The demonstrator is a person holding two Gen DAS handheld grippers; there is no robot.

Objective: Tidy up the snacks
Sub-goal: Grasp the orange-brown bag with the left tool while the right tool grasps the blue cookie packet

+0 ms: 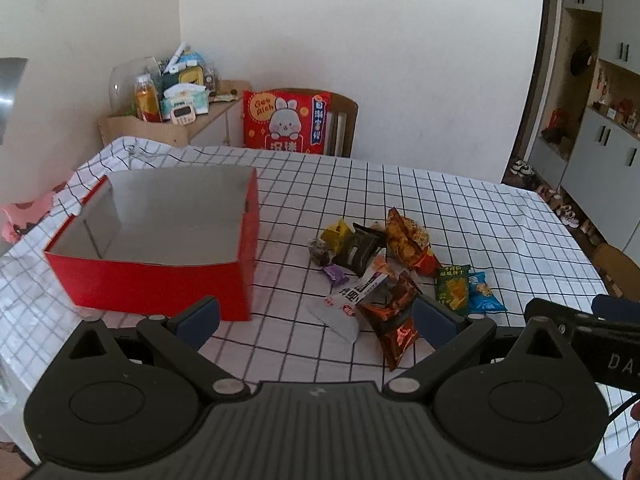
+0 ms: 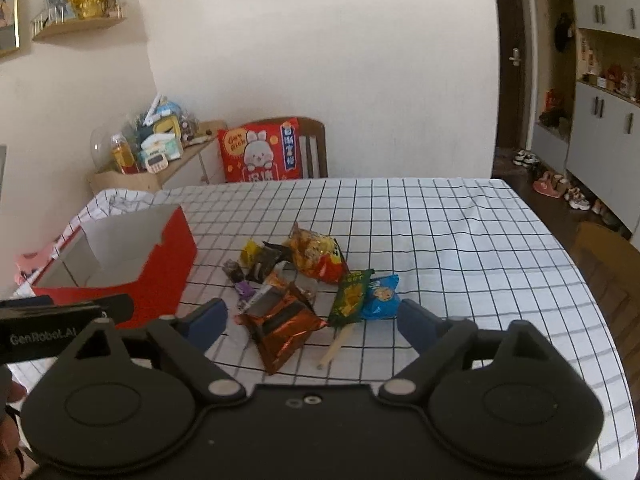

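A: Presently, your left gripper (image 1: 316, 320) and right gripper (image 2: 312, 320) hover with jaws wide, empty. The snack pile (image 2: 304, 280) lies on the surface beside the red box (image 1: 160, 264).

B: Noted. The brown foil packet (image 2: 282, 326) looks light, crinkly and slippery; pinch its sealed end. Its long axis runs toward you.

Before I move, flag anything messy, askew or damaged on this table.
The snack packets lie heaped and overlapping beside the red box, which holds none of them. The checked cloth is bunched at its far corner. Nothing looks torn or spilled.
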